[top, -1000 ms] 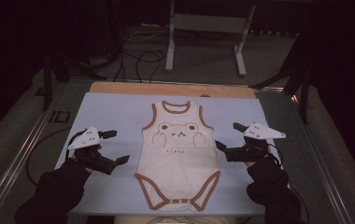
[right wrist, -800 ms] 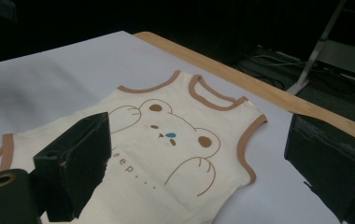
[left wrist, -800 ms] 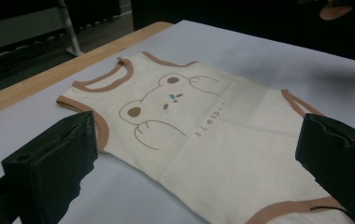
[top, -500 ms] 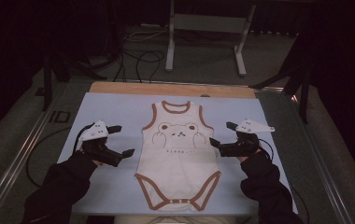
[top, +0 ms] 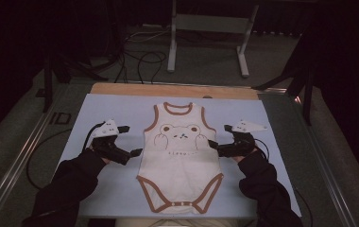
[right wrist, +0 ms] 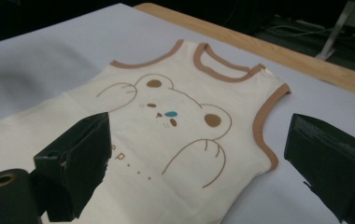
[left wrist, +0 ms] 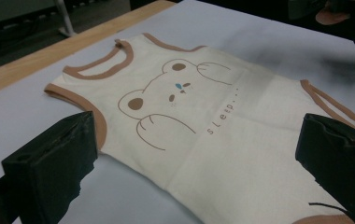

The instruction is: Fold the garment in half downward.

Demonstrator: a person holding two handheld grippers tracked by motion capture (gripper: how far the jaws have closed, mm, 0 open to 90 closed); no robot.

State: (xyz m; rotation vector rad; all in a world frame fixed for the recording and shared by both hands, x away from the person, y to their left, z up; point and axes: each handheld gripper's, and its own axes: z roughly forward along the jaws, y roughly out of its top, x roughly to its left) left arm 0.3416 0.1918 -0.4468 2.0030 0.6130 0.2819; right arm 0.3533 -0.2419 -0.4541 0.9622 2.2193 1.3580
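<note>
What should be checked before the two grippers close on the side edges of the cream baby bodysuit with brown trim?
1. Cream bodysuit with brown trim and bear print lies flat, front up, on the pale blue mat: ok.
2. Left gripper open, jaws set wide apart at the bodysuit's side edge under the armhole: ok.
3. Right gripper open at the opposite side edge: ok.
4. Jaws touching fabric yet: cannot tell.
5. Both grippers at about the same level along the bodysuit: ok.
6. Nothing else lying on the bodysuit: ok.
</note>
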